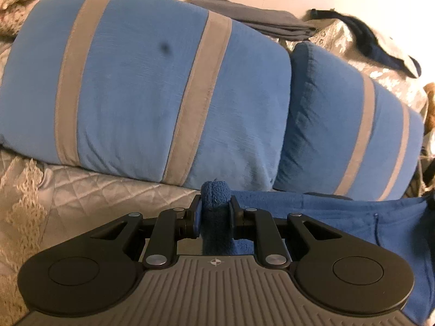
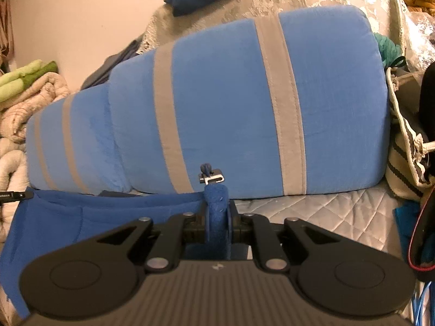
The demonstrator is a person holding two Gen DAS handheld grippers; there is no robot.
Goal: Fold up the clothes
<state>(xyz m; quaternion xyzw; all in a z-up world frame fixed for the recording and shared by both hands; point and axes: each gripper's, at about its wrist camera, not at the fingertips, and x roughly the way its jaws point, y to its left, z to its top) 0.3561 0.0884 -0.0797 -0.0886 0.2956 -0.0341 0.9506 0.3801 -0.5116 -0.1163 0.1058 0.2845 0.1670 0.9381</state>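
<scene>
A dark blue fleece garment (image 1: 339,217) is stretched between both grippers above the quilted bed. In the left wrist view my left gripper (image 1: 215,212) is shut on a bunched edge of the fleece, and the cloth spreads away to the right. Through the right wrist camera my right gripper (image 2: 217,212) is shut on another bunched edge, and the blue fleece garment (image 2: 81,217) runs off to the left. A metal zipper pull (image 2: 211,177) sticks up just above the right gripper's fold. The far tip of the other gripper (image 2: 13,196) shows at the left edge.
Two light blue pillows with grey stripes (image 1: 141,87) (image 1: 345,125) lie right behind the garment on the silver quilted bedspread (image 1: 81,190). Folded grey cloth (image 1: 258,19) and a dark garment (image 1: 375,46) sit behind them. Blankets (image 2: 24,103) pile at left; a striped bag (image 2: 407,149) stands at right.
</scene>
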